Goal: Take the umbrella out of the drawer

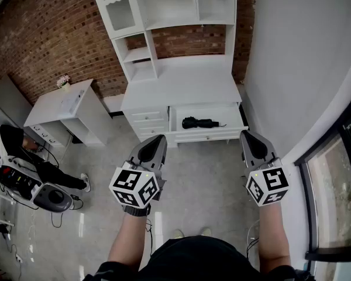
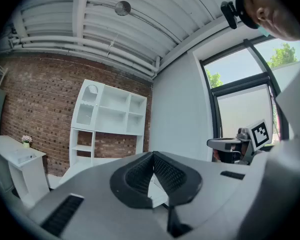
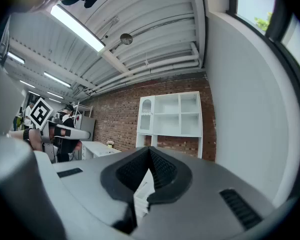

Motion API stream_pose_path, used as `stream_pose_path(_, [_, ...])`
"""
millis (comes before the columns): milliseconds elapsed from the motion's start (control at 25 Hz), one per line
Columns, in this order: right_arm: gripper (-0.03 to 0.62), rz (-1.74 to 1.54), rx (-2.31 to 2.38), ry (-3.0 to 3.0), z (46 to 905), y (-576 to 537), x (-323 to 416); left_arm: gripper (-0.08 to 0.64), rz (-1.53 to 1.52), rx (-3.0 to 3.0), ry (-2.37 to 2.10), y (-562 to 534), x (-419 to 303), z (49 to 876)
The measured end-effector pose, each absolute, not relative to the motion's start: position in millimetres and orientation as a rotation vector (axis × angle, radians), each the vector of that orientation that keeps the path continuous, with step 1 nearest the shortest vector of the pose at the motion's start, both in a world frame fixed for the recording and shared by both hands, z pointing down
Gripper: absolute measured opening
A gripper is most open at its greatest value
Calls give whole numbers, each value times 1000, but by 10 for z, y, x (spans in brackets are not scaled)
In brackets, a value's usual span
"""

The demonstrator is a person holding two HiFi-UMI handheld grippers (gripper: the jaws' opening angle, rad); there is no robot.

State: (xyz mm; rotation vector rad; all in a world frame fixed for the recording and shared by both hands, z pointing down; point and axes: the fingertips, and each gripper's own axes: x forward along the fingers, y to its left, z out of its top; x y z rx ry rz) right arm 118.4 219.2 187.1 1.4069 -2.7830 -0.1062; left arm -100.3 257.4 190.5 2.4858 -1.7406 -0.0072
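Umbrella [image 1: 199,122] lies in the open drawer [image 1: 207,136]
It lies crosswise, ahead and between the left gripper [image 1: 158,138] and right gripper [image 1: 248,134]; both hang well short, jaws closed and empty.

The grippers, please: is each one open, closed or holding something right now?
Left gripper: closed, holding nothing.
Right gripper: closed, holding nothing.
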Motion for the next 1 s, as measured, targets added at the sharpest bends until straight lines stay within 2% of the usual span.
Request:
stream_pose_path(640, [5, -52, 1424, -2841, 1921, 1993, 1576, 8, 30, 2534, -1678, 2343, -553, 2000])
stream_pose_path(1000, [5, -59, 1455, -2833, 1942, 1734, 1477, 8, 13, 2547, -1650, 2002, -666, 2065])
